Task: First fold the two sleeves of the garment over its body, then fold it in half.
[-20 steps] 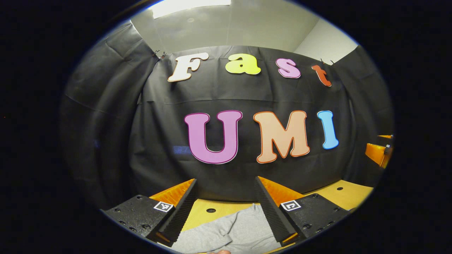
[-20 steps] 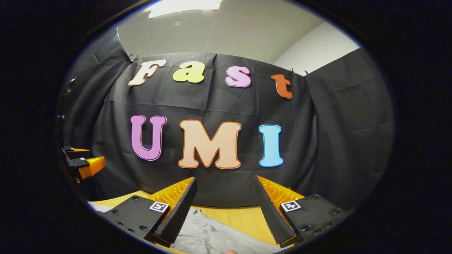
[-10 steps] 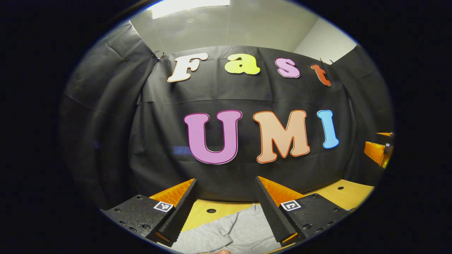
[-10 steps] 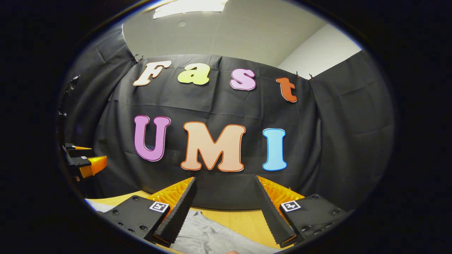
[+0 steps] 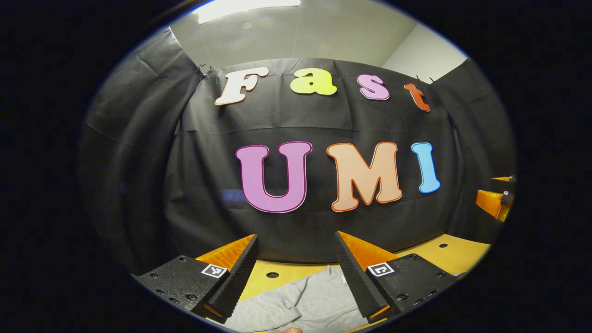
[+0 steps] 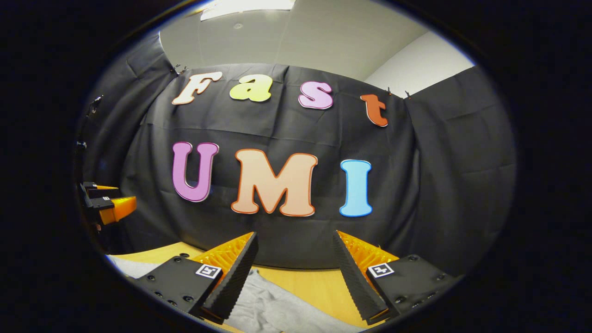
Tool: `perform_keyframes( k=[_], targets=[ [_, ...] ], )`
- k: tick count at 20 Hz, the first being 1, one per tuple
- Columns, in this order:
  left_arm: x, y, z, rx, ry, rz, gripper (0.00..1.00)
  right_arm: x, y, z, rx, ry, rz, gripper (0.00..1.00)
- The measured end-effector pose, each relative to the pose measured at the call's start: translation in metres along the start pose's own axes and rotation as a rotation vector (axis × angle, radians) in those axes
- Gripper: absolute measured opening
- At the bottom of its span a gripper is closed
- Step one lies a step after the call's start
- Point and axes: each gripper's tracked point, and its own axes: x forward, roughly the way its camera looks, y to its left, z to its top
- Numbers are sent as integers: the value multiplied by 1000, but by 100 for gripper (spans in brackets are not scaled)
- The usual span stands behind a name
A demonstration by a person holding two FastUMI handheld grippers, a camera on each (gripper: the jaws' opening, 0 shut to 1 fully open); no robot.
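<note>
Booth enclosure: black cloth wall (image 5: 208, 185) hung on all visible sides, pale ceiling (image 6: 300, 41) above with a light panel.

Table (image 5: 458, 254): light wooden top with round holes, running along the foot of the cloth.

Garment (image 5: 300, 303): grey, lying flat on the table below both grippers. In the left gripper view a sleeve-like flap angles off toward the left; in the right gripper view a creased portion (image 6: 273, 310) lies under the fingers. No fold can be confirmed as made, so the sleeves likely remain to be done.

Left gripper (image 5: 296, 249): jaws wide apart, holding nothing, poised above the garment and aimed at the wall rather than down, presumably a ready pose ahead of a descent.

Right gripper (image 6: 293, 247): jaws likewise wide apart and empty, held level above the cloth edge. It also appears small at the right margin of the left gripper view (image 5: 495, 203), placing the two tools side by side, one per sleeve.
</note>
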Motion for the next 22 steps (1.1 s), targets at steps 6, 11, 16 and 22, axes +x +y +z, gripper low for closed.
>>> perform_keyframes(
  k=[6, 11, 16, 22],
  targets=[
    [4, -14, 0, -16, -2, -30, 94, -3, -68, -30, -70, 88, -117, 99],
    [4, -26, -3, -8, 8, -52, 94, -15, -120, -65, -68, 188, -196, 99],
    [4, -40, -2, -4, 4, -70, 96, -36, -175, -118, -103, 337, -273, 99],
    [8, -61, -5, -1, 16, -100, 96, -76, -203, -190, -82, 536, -294, 100]
  ],
)
